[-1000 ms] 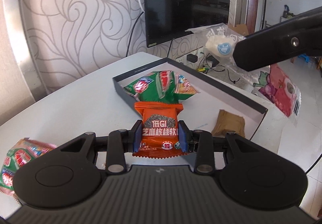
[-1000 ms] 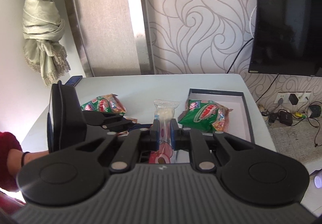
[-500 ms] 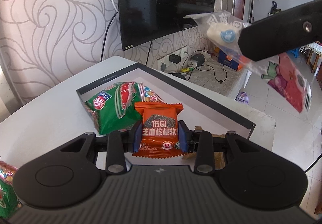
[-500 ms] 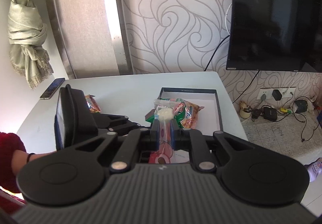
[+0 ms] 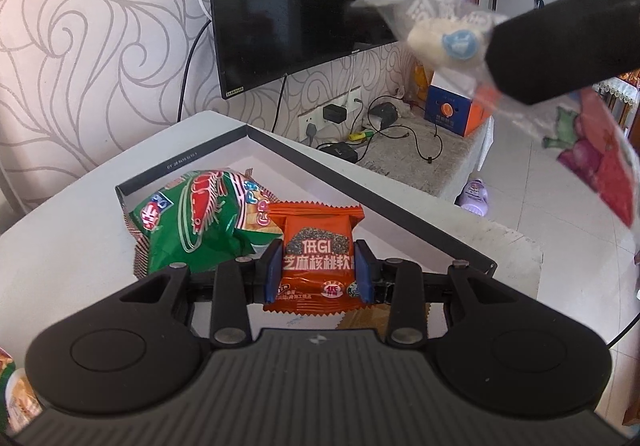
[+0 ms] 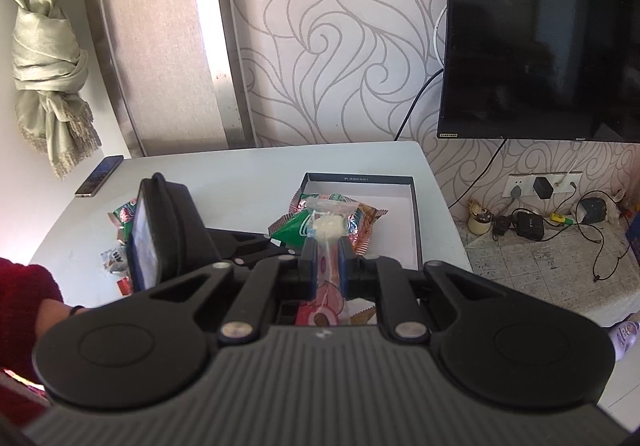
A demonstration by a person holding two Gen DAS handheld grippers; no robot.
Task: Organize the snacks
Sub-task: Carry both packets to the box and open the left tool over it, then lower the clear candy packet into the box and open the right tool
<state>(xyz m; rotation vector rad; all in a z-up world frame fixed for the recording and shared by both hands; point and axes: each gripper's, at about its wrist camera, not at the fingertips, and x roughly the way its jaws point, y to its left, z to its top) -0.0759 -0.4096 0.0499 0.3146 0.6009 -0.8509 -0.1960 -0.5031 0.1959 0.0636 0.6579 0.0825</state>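
Left wrist view: my left tongs [image 5: 318, 272] are clamped on an orange packet [image 5: 318, 242], its sides pinched between the blue pads, its long axis running away from me, top seal pointing out over the open box [image 5: 384, 201]. The box lies just ahead of and below these tongs, on the counter [image 5: 80, 230], so I judge the coming move to be a short lowering into the box's white floor, on the free side to the right of the green packet [image 5: 192, 217] already lying inside at its left end.

My right tongs [image 6: 324, 266] are pressed together on a clear wrapper [image 6: 326, 224] with a white sweet in it; seen from the left, that wrapper [image 5: 448, 37] hangs high above the box's right side. The left tongs sit nearer the box floor, so I would place the orange packet first.

Counting: one box; one green packet inside it; a second green packet [image 6: 124, 215] left of the box on the counter, with small wrappers beside it that I cannot count; one packet in each tongs; one phone [image 6: 100, 175].
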